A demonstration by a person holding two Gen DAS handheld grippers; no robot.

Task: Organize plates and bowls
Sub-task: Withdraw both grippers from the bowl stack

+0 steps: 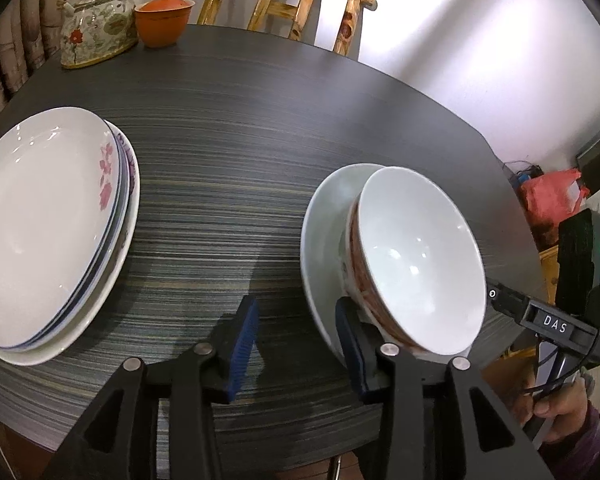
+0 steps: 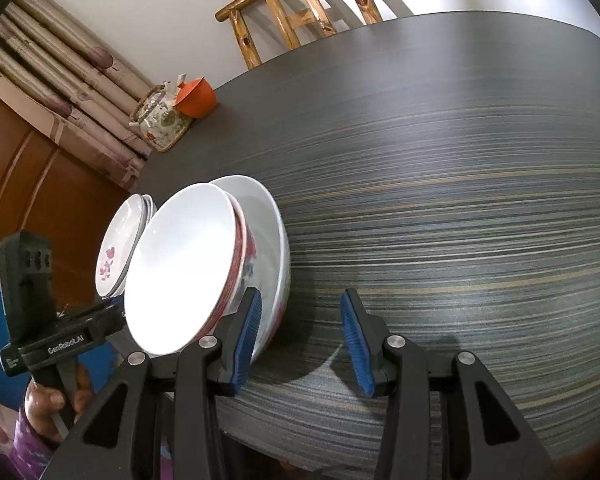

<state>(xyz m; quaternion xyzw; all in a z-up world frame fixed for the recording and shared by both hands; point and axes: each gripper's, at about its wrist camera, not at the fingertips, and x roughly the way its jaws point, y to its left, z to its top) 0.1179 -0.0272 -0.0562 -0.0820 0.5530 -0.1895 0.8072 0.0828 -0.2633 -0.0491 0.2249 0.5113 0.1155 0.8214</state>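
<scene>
A stack of white plates [image 1: 48,220] with pink flowers lies at the table's left and shows small in the right wrist view [image 2: 116,248]. A white bowl with a red outside [image 1: 416,256] sits tilted inside a larger white bowl [image 1: 328,208]. My left gripper [image 1: 296,344] is open over bare table, with its right finger beside the bowls' near edge. In the right wrist view the tilted bowl [image 2: 180,268] and the larger bowl [image 2: 268,224] stand just left of my right gripper [image 2: 300,340]. It is open too, with only table between its pads.
The dark striped table [image 1: 240,140] carries a flowered teapot [image 1: 96,24] and an orange lidded cup [image 1: 162,20] at its far left corner. A wooden chair [image 1: 292,4] stands behind the far edge. A red bag [image 1: 548,196] lies on the floor beyond the right edge.
</scene>
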